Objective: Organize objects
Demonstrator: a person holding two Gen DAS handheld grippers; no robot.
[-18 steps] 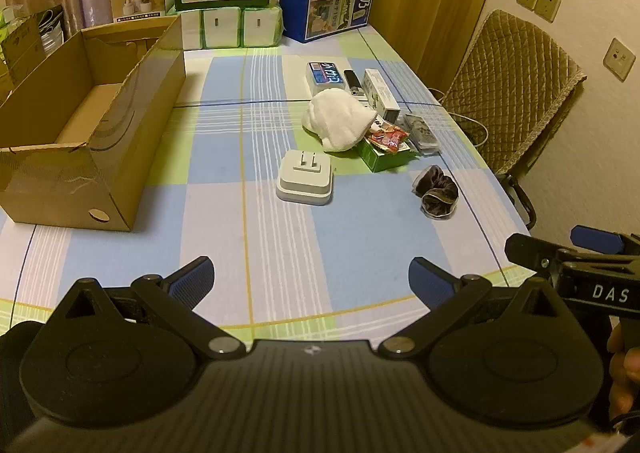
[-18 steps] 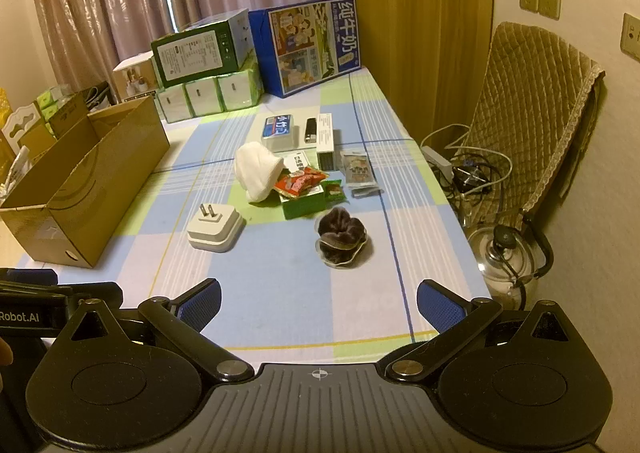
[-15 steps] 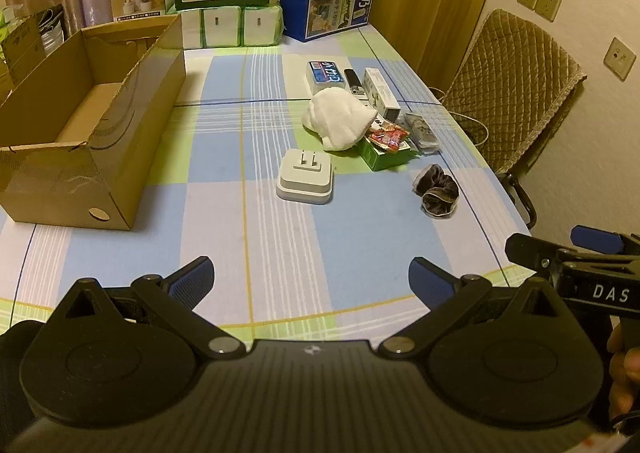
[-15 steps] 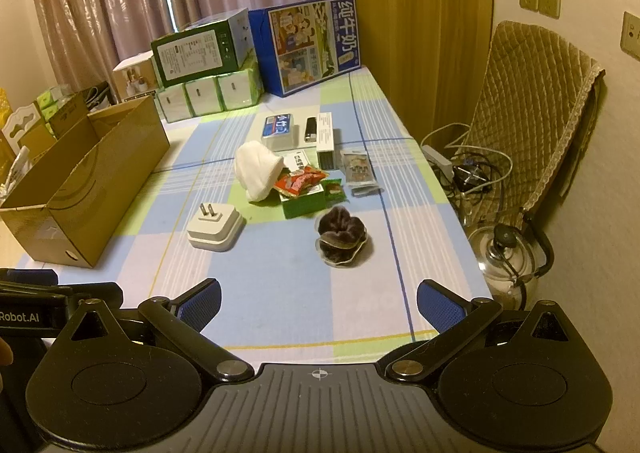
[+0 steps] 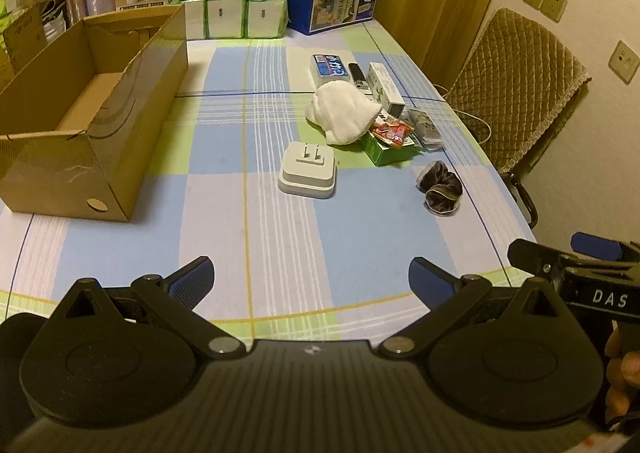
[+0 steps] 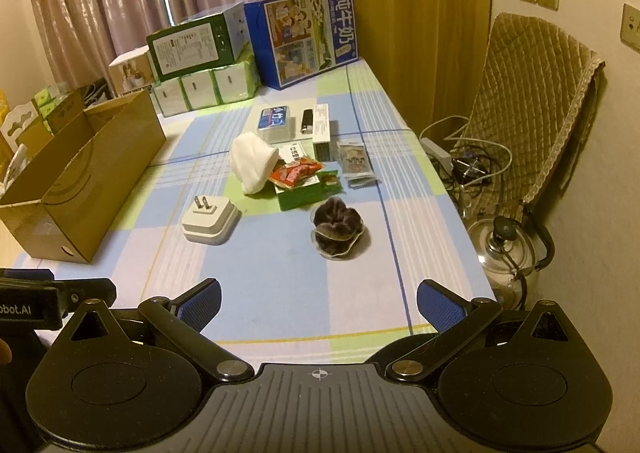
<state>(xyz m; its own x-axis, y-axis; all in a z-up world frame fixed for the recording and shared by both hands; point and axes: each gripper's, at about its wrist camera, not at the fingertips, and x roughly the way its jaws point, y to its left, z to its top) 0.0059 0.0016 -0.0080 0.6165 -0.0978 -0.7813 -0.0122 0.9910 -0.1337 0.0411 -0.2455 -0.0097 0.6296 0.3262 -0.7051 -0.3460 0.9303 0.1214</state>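
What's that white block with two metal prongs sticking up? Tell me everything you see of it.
The white plug adapter is a squarish, round-cornered block that looks like smooth plastic, with a slightly wider base. It lies flat on the checked tablecloth, its two flat metal prongs pointing up. Nothing touches it; the white cloth and green box lie just beyond.
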